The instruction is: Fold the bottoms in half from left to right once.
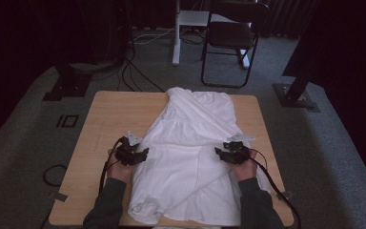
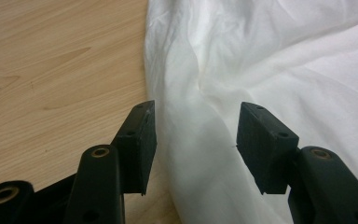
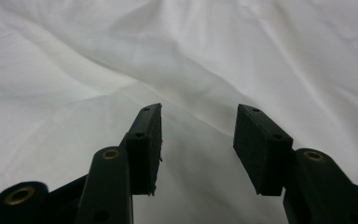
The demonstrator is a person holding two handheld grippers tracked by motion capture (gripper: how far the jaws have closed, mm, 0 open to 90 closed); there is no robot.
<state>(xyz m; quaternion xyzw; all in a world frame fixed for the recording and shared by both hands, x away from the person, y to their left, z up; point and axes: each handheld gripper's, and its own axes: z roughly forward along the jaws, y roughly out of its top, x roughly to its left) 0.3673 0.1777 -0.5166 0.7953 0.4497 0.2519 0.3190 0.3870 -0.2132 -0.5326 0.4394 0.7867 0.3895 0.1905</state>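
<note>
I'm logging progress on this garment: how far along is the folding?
Early. The white garment lies spread lengthwise on the table, its far end bunched. The left tongs and right tongs stand open at its two side edges, gripping nothing. Every neat fold looks left to do.

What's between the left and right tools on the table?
Only white cloth: in the high view it spans the whole stretch from the left tool to the right tool, with no bare table between.

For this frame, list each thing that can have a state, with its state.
white garment: spread on the table, wrinkled, top end folded over, near hem bunched.
left gripper: open, jaws astride the garment's edge fold, not pressing.
right gripper: open, over the cloth, holding nothing.
folding chair: unfolded, unoccupied.
table: bearing the garment.
</note>
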